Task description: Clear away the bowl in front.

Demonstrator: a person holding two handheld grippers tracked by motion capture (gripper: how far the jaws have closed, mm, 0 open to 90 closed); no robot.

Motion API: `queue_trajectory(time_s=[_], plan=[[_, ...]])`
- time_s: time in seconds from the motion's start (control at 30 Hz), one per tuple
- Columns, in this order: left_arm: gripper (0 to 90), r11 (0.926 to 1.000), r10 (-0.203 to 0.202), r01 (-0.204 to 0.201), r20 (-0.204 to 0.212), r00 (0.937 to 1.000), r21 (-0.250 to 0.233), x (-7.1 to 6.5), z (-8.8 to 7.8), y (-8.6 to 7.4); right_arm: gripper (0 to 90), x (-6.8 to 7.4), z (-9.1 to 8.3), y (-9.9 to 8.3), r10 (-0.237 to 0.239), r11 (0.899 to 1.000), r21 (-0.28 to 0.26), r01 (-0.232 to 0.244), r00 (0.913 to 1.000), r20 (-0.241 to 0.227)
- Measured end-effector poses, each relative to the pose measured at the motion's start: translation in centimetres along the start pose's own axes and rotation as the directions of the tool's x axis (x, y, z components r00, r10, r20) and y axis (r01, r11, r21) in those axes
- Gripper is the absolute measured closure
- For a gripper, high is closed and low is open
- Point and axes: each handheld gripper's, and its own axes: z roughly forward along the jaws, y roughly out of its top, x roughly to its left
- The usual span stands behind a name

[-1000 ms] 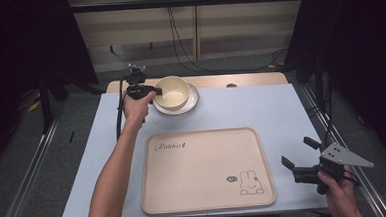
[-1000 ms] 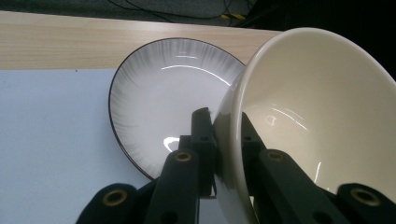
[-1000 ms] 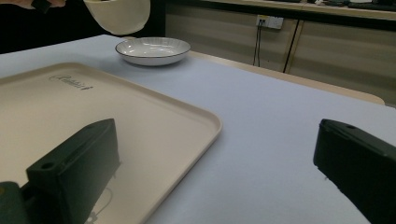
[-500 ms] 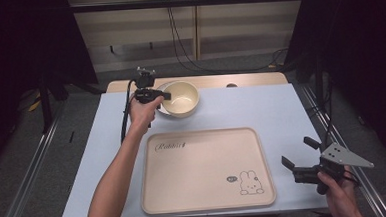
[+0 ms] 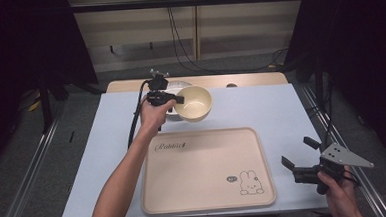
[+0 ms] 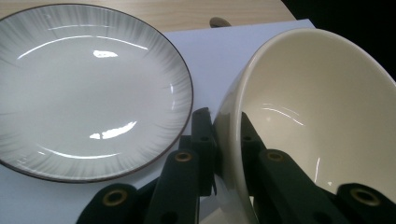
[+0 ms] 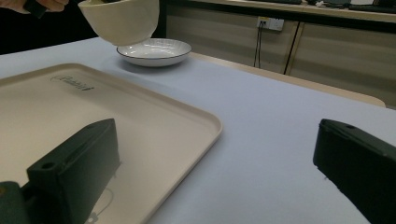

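Observation:
A cream bowl (image 5: 194, 102) hangs in the air, tilted, with my left gripper (image 5: 178, 99) shut on its rim. In the left gripper view the rim of the bowl (image 6: 317, 116) is pinched between the two black jaws of that gripper (image 6: 223, 126). The white plate with a dark edge (image 6: 88, 88) lies empty on the table just behind it. A beige tray (image 5: 204, 168) with a rabbit print sits at the near middle. My right gripper (image 5: 296, 151) rests open at the table's near right, off the tray's right edge (image 7: 205, 116), with nothing between its jaws (image 7: 217, 135).
The plate (image 5: 179, 84) sits at the back of the pale sheet, near a wooden strip (image 5: 249, 79). From the right gripper view the bowl (image 7: 121, 18) hovers above and in front of the plate (image 7: 154, 50). Dark floor and metal rails flank the table.
The left gripper lifted the bowl off the plate and carried it right and toward the tray. The right gripper stayed put.

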Motion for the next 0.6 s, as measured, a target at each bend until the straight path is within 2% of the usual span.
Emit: queue_trajectory(time_s=[0.03,0.07,0.1,0.2,0.4,0.47,0.6], plan=[[82.7,0.9999,0.011,-0.011,0.006,0.9999,0.008,-0.1,0.2,0.0,0.1,0.0,0.0,0.0,0.001,1.0,0.001,-0.001,1.0,-0.003],[82.7,1.0,0.001,-0.001,0.014,0.9999,0.006,-0.3,0.4,-0.1,0.1,0.0,0.0,0.0,0.0,1.0,0.002,0.0,1.0,-0.004],[82.8,0.9997,0.014,-0.015,0.02,0.9997,0.017,-0.3,0.4,-0.1,0.1,0.0,0.0,0.0,0.001,1.0,0.0,-0.001,1.0,-0.003],[82.7,0.9997,0.019,-0.019,0.022,0.9996,0.015,-1.0,0.9,-0.1,0.1,0.0,0.0,0.0,0.003,1.0,-0.001,-0.003,1.0,-0.006],[82.8,0.9988,0.038,-0.04,0.053,0.9979,0.029,-2.1,1.5,0.1,0.2,0.1,0.1,0.0,0.003,1.0,-0.005,-0.003,1.0,-0.007],[82.7,0.9994,0.024,-0.025,0.071,0.9972,0.023,-2.6,1.9,-0.1,0.2,0.1,0.1,0.0,0.0,1.0,-0.006,0.0,1.0,-0.008],[82.8,0.9978,0.05,-0.053,0.079,0.9957,0.04,-3.7,2.6,-0.2,0.2,0.1,0.1,0.0,0.001,1.0,-0.006,-0.001,1.0,-0.006]])
